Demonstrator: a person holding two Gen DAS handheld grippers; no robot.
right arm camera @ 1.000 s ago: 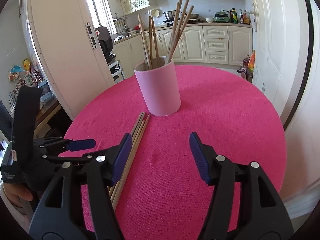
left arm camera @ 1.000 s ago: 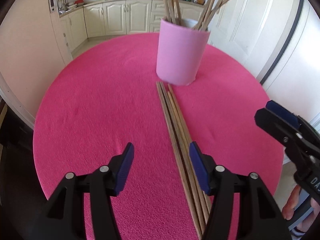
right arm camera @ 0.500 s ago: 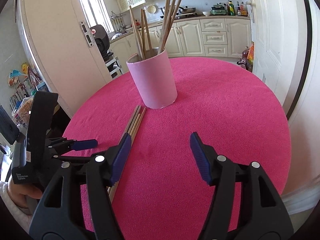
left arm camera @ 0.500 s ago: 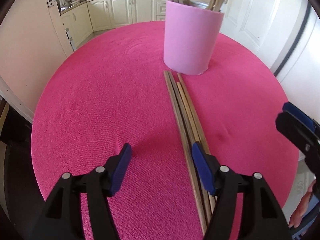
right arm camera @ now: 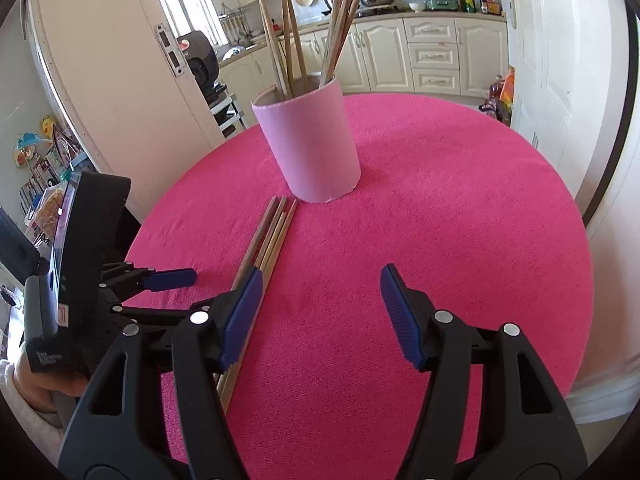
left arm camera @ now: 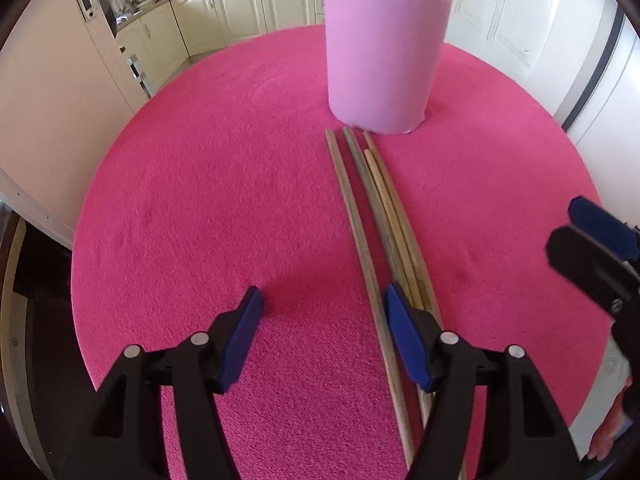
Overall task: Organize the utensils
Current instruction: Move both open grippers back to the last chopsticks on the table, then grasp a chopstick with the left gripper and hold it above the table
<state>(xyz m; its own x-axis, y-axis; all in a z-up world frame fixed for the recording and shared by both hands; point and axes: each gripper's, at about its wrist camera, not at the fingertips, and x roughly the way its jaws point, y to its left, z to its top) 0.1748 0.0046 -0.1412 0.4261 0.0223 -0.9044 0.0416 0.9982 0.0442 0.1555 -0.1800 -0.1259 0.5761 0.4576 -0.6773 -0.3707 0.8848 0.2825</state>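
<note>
Four loose chopsticks (left arm camera: pixel 370 216); one pink holder (left arm camera: pixel 382 60)

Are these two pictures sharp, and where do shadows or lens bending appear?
Left wrist view: sharp; a soft shadow lies under the left gripper; dark corners. Right wrist view: sharp, daylit; the door frame bows; the cup shades the cloth.

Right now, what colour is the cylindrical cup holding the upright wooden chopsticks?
Pale pink cylindrical cup on the magenta tablecloth; clearest in the right wrist view.
</note>
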